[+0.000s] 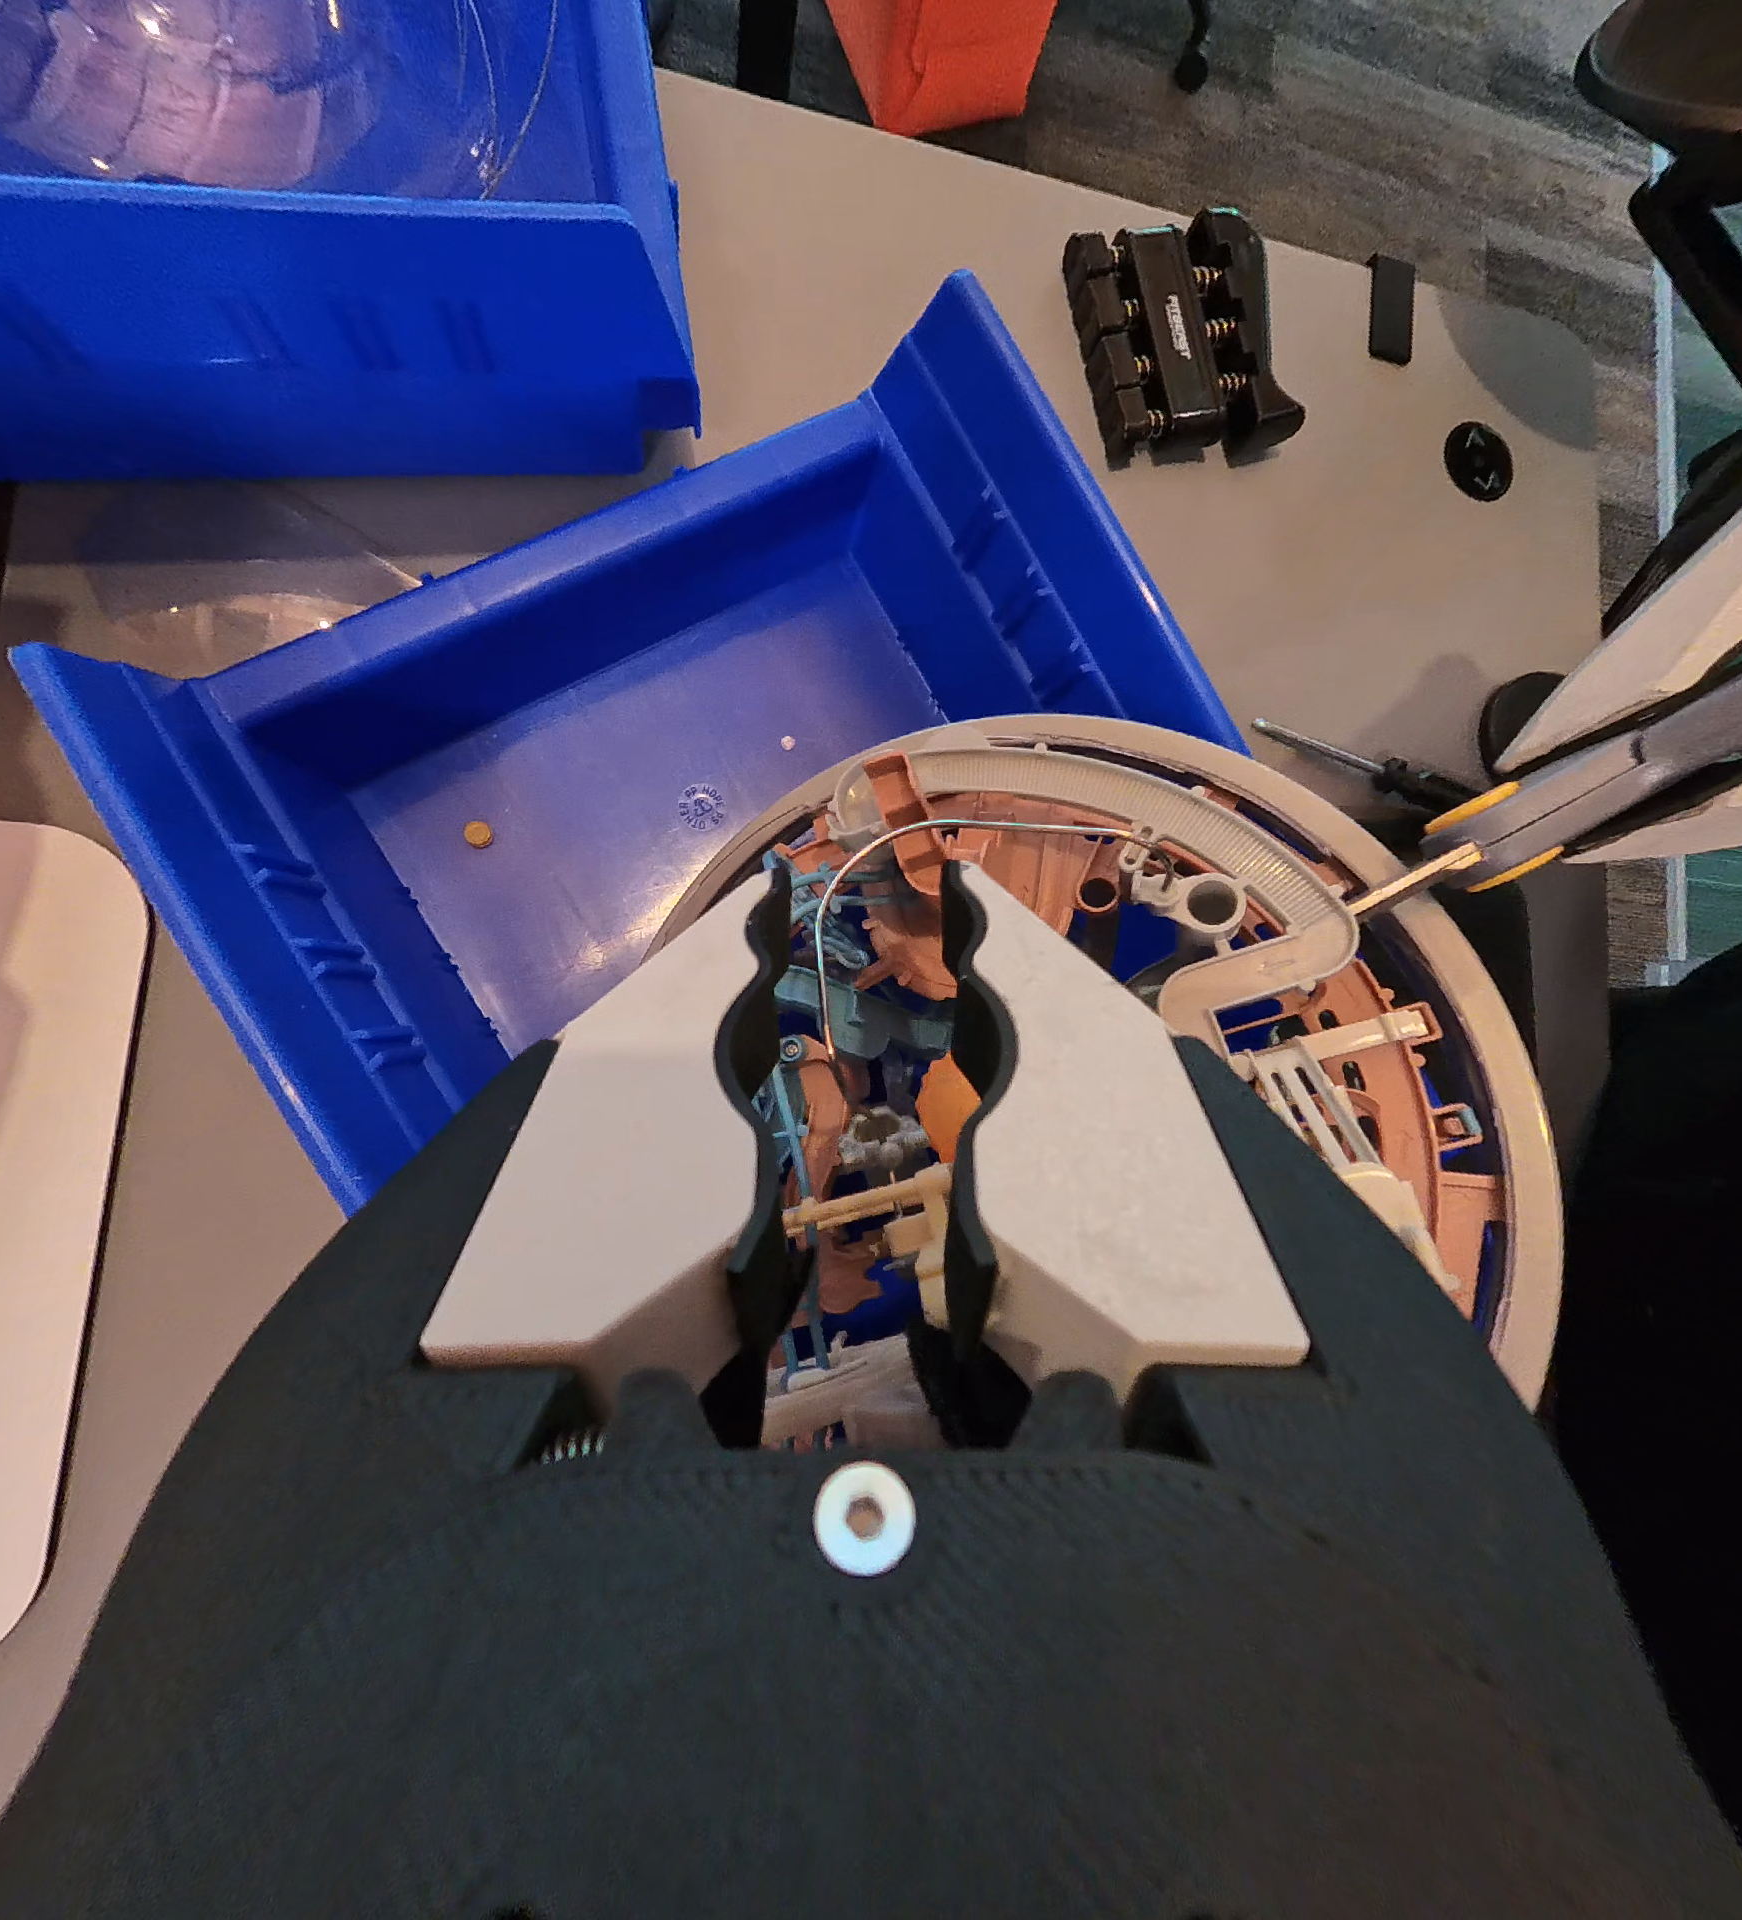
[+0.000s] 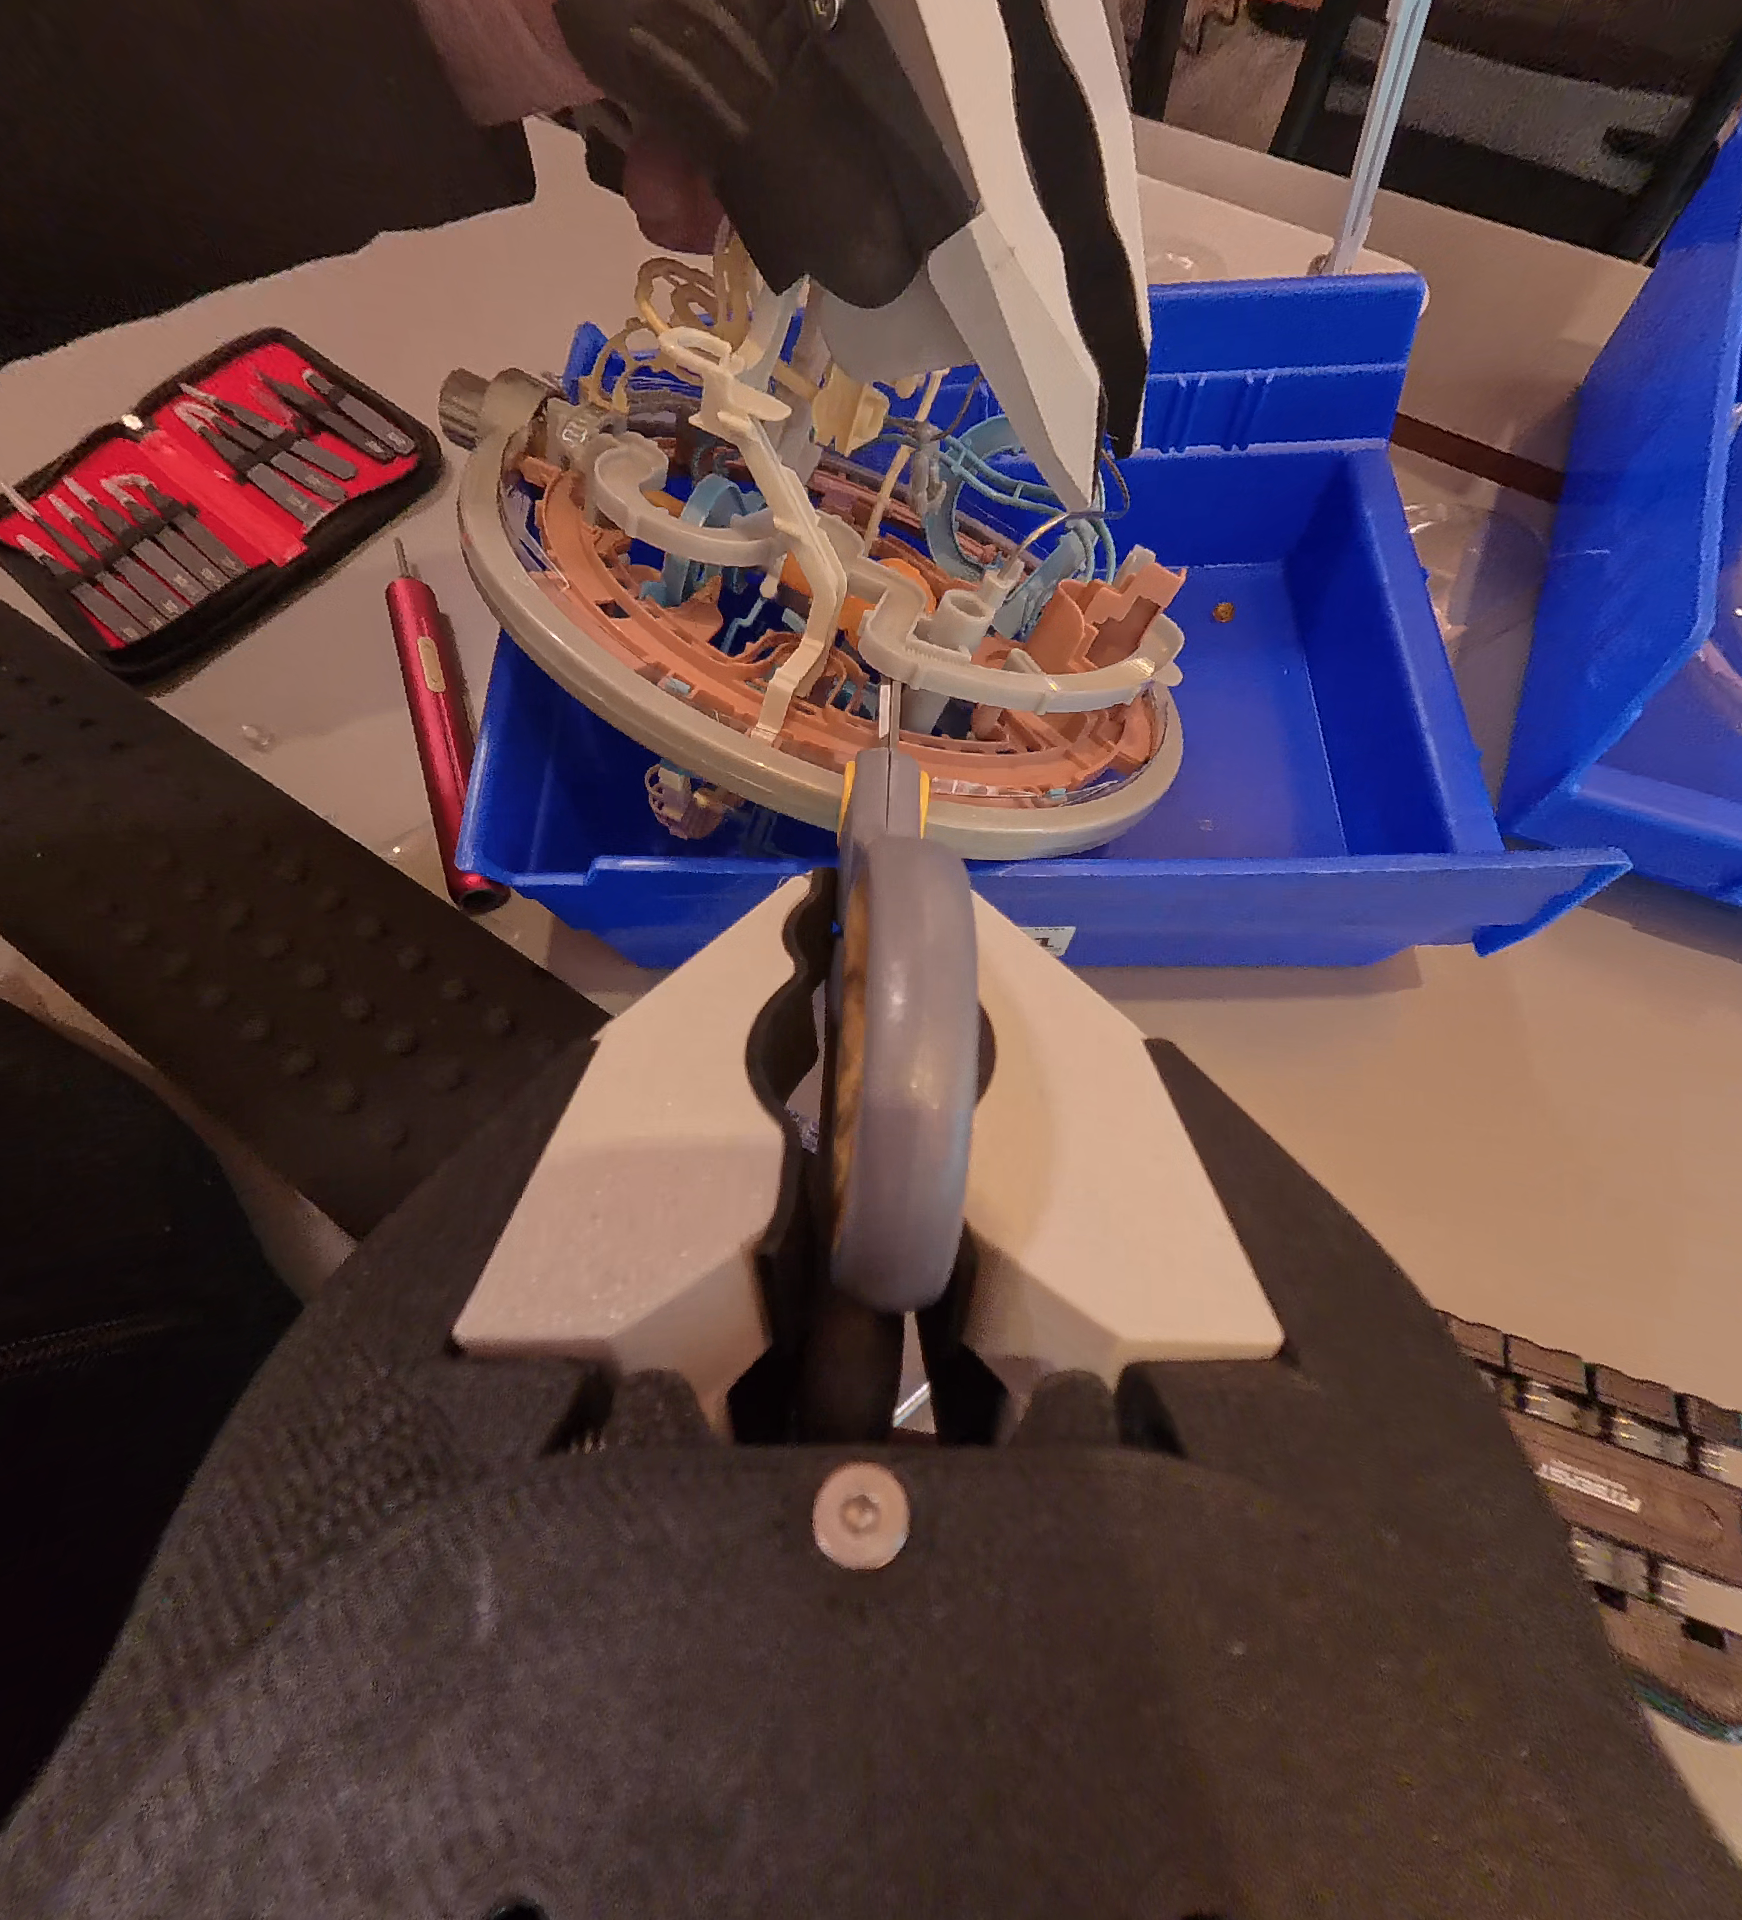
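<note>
Right gripper is clamping a grey-and-yellow hand tool, its thin metal tip touching the grey track of the round maze assembly. Left gripper is standing narrowly parted over the assembly's inner tracks; can't tell if it's gripping anything. The assembly is sitting tilted on the near wall of the blue bin, red driver and tweezer case lying by the worktop's left edge.

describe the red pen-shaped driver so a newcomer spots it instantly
Start at the open blue plastic bin holding the round maze disc. Against its left outer wall lies a slim red metal pen-shaped driver; the nearby black zip case holds only dark tweezers.
</note>
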The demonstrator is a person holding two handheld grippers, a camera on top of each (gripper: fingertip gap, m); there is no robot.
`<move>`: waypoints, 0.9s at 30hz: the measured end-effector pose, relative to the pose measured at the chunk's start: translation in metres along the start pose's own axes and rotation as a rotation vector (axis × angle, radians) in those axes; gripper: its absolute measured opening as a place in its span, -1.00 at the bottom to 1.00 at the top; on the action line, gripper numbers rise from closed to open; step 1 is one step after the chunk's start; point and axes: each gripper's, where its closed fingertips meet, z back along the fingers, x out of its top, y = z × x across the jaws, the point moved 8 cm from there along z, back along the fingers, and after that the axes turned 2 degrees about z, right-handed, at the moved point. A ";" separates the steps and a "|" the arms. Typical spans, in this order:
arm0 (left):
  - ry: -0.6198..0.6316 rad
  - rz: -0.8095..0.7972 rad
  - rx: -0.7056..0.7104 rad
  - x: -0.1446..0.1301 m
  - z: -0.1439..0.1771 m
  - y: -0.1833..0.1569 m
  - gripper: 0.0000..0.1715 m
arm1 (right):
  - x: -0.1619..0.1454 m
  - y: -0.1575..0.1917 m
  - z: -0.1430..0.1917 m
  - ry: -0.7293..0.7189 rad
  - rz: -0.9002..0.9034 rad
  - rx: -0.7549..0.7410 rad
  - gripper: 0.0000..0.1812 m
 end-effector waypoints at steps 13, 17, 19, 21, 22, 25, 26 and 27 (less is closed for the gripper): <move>-0.212 0.071 -0.062 -0.005 0.002 0.004 -0.71 | -0.023 0.016 -0.012 -0.127 0.074 -0.158 -0.84; -0.226 0.080 -0.056 -0.005 0.001 0.004 -0.70 | -0.028 0.021 -0.016 -0.144 0.119 -0.231 -0.84; -0.232 0.079 -0.052 -0.005 0.001 0.004 -0.70 | -0.030 0.021 -0.017 -0.161 0.104 -0.234 -0.84; -0.245 0.085 -0.051 -0.006 0.001 0.004 -0.70 | -0.033 0.023 -0.020 -0.179 0.102 -0.255 -0.85; -0.247 0.085 -0.052 -0.006 0.001 0.004 -0.70 | -0.034 0.024 -0.021 -0.190 0.085 -0.250 -0.85; -0.235 0.078 -0.056 -0.006 0.003 0.004 -0.70 | -0.031 0.022 -0.019 -0.185 0.055 -0.221 -0.85; -0.230 0.075 -0.055 -0.006 0.004 0.003 -0.71 | -0.029 0.021 -0.017 -0.183 0.045 -0.208 -0.86; -0.235 0.078 -0.051 -0.007 0.005 0.004 -0.71 | -0.028 0.020 -0.017 -0.191 0.019 -0.193 -0.86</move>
